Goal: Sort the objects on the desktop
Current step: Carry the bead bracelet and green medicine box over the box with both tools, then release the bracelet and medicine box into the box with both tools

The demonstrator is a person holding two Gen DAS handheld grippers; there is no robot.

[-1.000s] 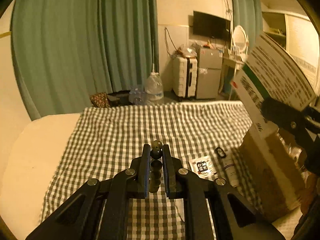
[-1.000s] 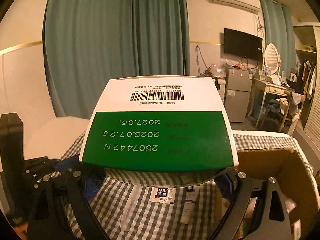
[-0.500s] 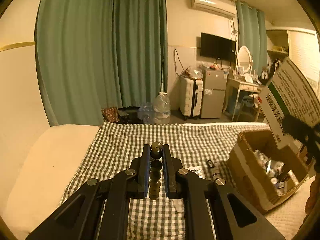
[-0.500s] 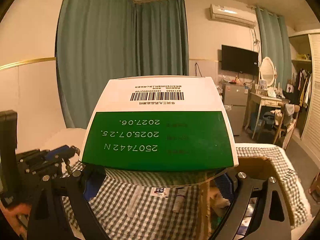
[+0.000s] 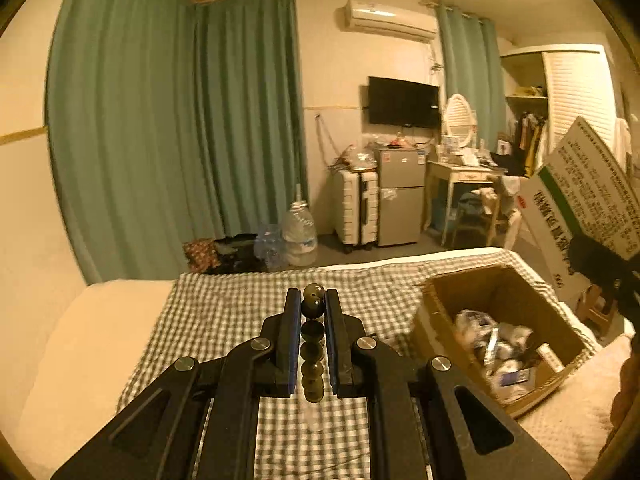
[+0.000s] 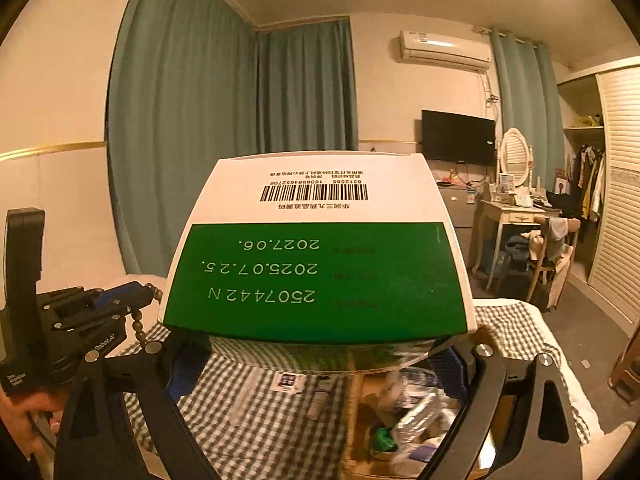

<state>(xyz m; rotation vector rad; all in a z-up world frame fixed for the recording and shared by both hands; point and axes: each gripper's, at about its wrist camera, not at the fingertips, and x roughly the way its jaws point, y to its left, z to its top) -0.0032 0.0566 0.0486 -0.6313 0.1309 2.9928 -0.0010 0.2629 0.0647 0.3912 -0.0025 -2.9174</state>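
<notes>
Nearest in the left wrist view, the left claw (image 5: 312, 312) has its two blue-padded fingers pressed together on a string of dark beads (image 5: 312, 344). The string runs lengthwise down the gap between the pads, one bead poking out past the tips and the loose end dangling below the grip. In the right wrist view the same beads hang from that claw at the far left.

The right claw (image 6: 320, 356) is spread wide and pinches a green and white medicine box (image 6: 318, 256) across its width, the flat printed face tipped up toward the camera and the barcode end farthest away. The pads sit on the box's two near corners.

Below and just beyond the held box lies the open cardboard box (image 5: 500, 320), sitting on the checked cloth (image 5: 224, 316) of the bed and already partly filled with small packets and tubes. From the right claw it lies ahead and slightly to the right, almost underneath; from the left claw it lies well off to the right. So the right hand looks the nearer one, and its box would probably go in first by tipping forward and down; the beads would need a sideways carry across.

A small sachet (image 6: 289, 382) and a tube (image 6: 320, 398) are on the cloth just left of the cardboard box, not yet sorted
</notes>
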